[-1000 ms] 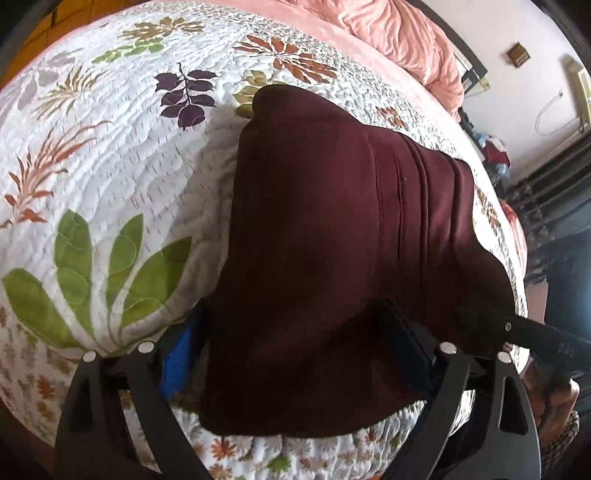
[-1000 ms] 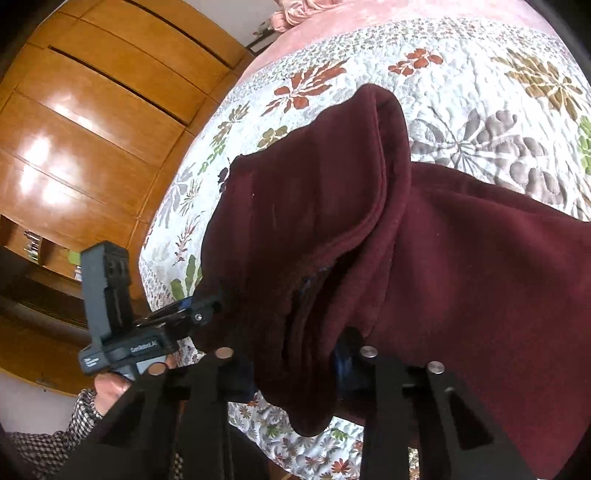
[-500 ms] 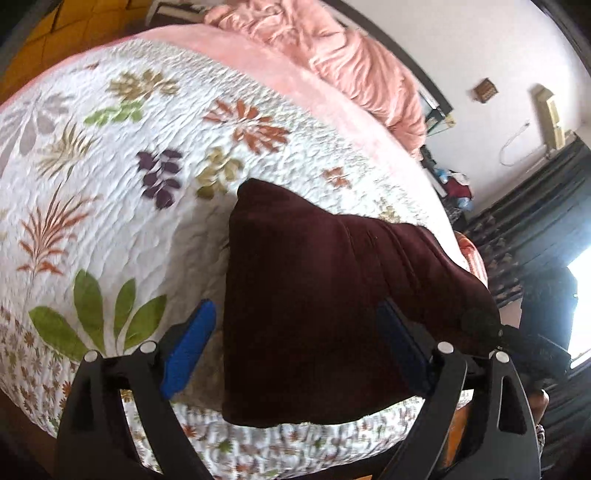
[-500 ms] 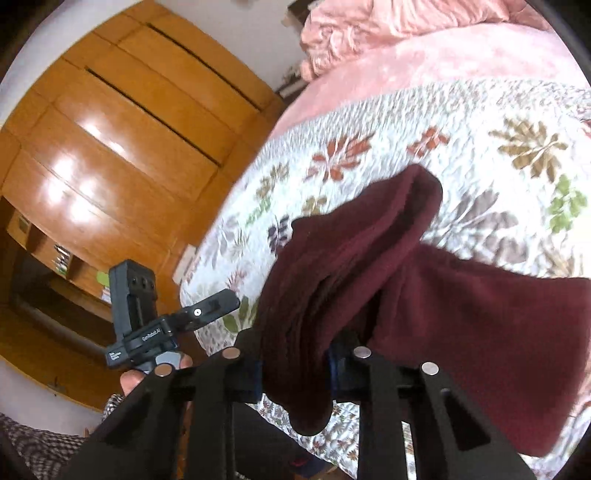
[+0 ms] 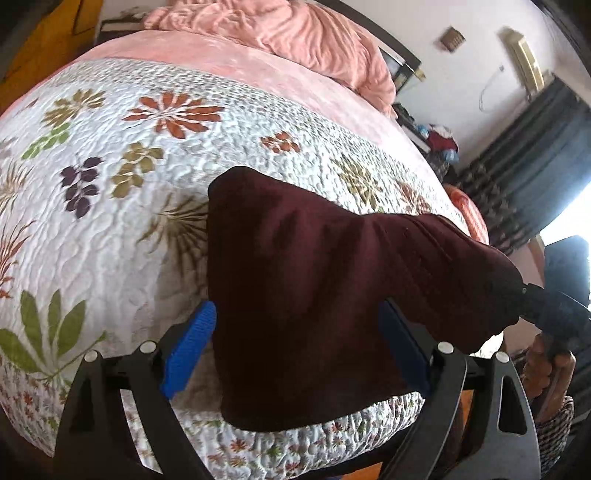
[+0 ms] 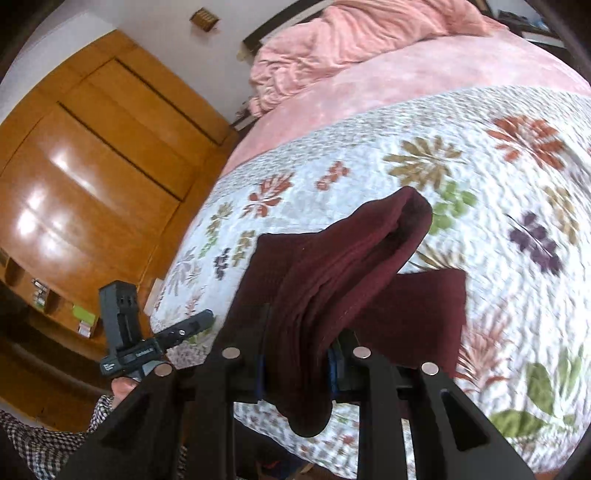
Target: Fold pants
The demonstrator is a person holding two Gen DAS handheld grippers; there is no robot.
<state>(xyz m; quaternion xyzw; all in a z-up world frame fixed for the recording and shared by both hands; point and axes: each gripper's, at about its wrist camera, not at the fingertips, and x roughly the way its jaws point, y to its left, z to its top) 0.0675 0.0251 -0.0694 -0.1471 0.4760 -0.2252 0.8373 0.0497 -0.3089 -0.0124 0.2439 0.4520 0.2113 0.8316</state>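
Note:
The dark maroon pants (image 5: 314, 280) lie folded on the floral quilt (image 5: 110, 177), near the bed's front edge. My left gripper (image 5: 295, 354) is open, its blue pads (image 5: 188, 347) wide apart on either side of the cloth, which drapes between them. My right gripper (image 6: 299, 354) is shut on a bunched end of the pants (image 6: 332, 273) and holds it lifted above the quilt (image 6: 498, 192). The rest of the cloth hangs down to a flat layer on the bed. The right gripper also shows in the left wrist view (image 5: 546, 314), clamped on the cloth's right end.
A pink blanket (image 5: 295, 33) is heaped at the head of the bed. A wooden wardrobe (image 6: 92, 166) stands at the left in the right wrist view. Dark curtains (image 5: 528, 173) and a bright window are at the right. The left gripper shows at the bed's corner (image 6: 147, 343).
Both grippers have pulled back and up from the bed. The right gripper has lifted its bunched end of the pants higher. The left gripper's jaws stay open around the cloth.

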